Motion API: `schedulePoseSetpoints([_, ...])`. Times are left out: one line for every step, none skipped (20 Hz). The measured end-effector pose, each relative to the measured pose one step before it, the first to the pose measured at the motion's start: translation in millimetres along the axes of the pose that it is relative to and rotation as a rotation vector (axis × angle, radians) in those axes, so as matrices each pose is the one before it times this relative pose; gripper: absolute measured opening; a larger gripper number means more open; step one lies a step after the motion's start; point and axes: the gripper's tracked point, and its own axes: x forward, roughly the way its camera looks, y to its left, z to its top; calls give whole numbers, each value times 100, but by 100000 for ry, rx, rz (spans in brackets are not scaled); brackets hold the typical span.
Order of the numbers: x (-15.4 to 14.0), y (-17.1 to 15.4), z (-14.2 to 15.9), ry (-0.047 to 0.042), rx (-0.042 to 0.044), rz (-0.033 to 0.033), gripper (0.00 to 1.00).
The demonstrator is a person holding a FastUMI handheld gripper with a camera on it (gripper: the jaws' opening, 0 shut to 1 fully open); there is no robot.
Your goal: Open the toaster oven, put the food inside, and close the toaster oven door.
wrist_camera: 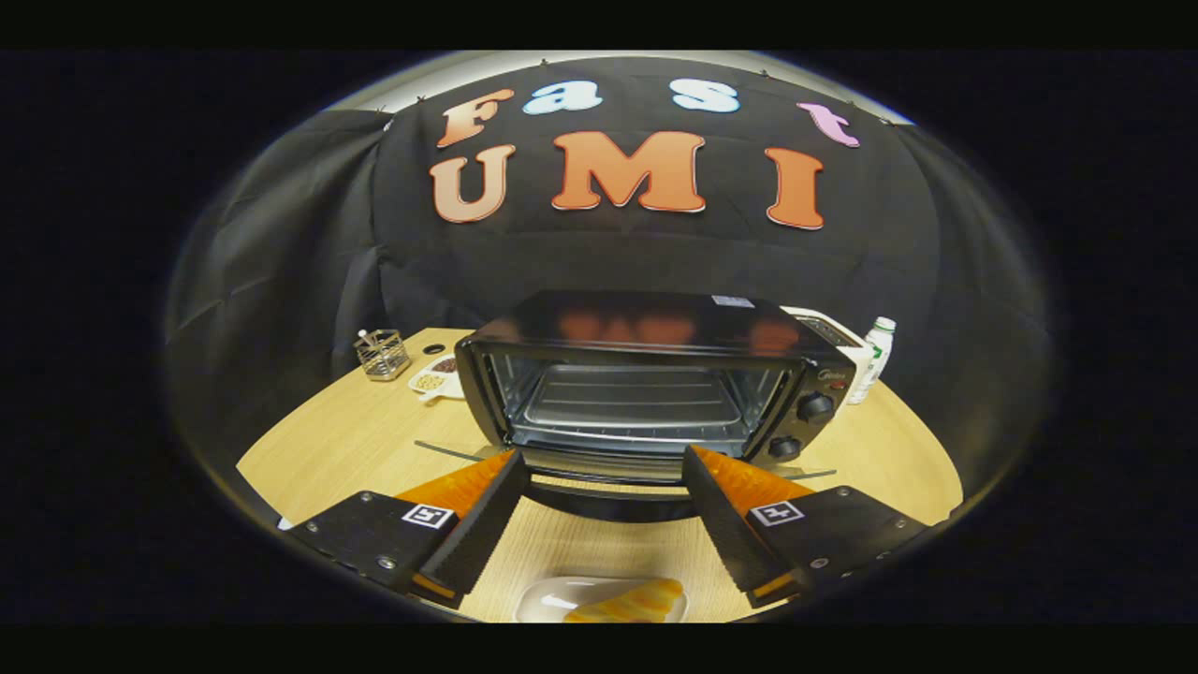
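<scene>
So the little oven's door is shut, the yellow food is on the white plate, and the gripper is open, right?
Not quite. The gripper view shows the toaster oven with its door dropped open, so you can see the rack inside. The rest is right: the yellow food lies on the white plate, and the gripper is open, holding nothing.

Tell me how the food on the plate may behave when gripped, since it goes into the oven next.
The food looks glossy and yellow-orange, so it may be slippery. It seems soft, perhaps squashing under hard pressure. The plate is smooth and might slide on the table if nudged. The tongs are open, with the food near their base and the oven door down beyond.
</scene>
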Motion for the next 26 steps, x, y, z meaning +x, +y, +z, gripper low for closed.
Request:
schedulePoseSetpoints([-28,133,-496,410,85,416,99])
schedulePoseSetpoints([-106,-11,-474,188,118,324,99])
schedulePoseSetpoints([-47,43,-491,124,150,245,99])
schedulePoseSetpoints([-166,74,-406,204,26,290,99])
schedulePoseSetpoints([-184,9,-556,413,84,282,99])
schedulePoseSetpoints([-134,37,-507,712,66,349,99])
schedulePoseSetpoints([80,36,-404,620,138,352,99])
schedulePoseSetpoints([69,-37,-270,377,172,409,99])
schedulePoseSetpoints([-35,-19,-433,537,872,488,99])
schedulePoseSetpoints([135,36,-234,455,1514,818,100])
schedulePoseSetpoints([135,45,-301,507,1885,1080,100])
schedulePoseSetpoints([49,26,-320,785,2076,954,99])
schedulePoseSetpoints([224,-232,36,-1009,1959,144,100])
schedulePoseSetpoints([630,-624,-7,-156,94,-2673,100])
schedulePoseSetpoints([324,-200,-592,979,306,-1096,99])
schedulePoseSetpoints([639,-84,-672,1137,-1308,-1035,99])
schedulePoseSetpoints([282,77,-902,1847,-2642,-386,99])
schedulePoseSetpoints([410,305,-744,2057,-588,488,98])
schedulePoseSetpoints([387,398,-817,1827,-617,-67,98])
schedulePoseSetpoints([312,146,-525,1643,-1526,-215,98])
schedulePoseSetpoints([337,85,-509,1389,-625,-13,97])
schedulePoseSetpoints([136,84,-159,555,-746,44,98])
schedulePoseSetpoints([-39,112,172,-816,24,114,98])
schedulePoseSetpoints([24,12,46,-110,154,64,98])
schedulePoseSetpoints([14,-34,-238,372,-101,187,98])
schedulePoseSetpoints([-3,-24,-24,-98,181,-16,98])
